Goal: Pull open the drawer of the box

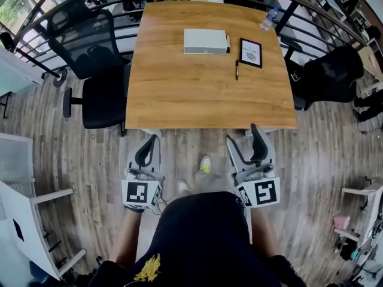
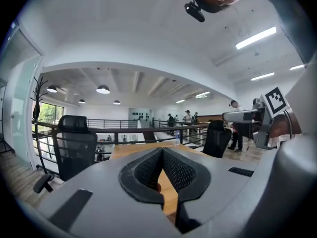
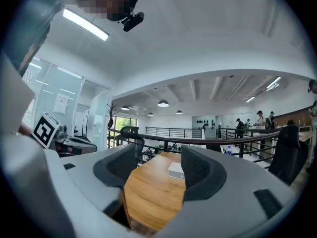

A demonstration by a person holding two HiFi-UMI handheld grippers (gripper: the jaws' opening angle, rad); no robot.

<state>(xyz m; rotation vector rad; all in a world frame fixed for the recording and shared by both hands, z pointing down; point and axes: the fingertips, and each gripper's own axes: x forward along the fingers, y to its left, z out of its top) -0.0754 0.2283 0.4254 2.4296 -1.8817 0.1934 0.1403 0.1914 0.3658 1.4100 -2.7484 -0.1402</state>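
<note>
left gripper [image 1: 152, 142] jaws pressed together, empty; right gripper [image 1: 241, 133] spread wide, prob ready for the drawer. both short of table [image 1: 197, 100], white box [image 1: 205, 41] well ahead.

Wooden worktop [image 1: 203, 94] with four things on it.
A flat pale box [image 1: 205, 41] lies near the far edge. Just right of the box lies a black-framed card [image 1: 251, 52], a dark pen [image 1: 237, 69] sits nearer than the box's right end, and a water bottle [image 1: 269, 18] is farther right, at the corner.
</note>
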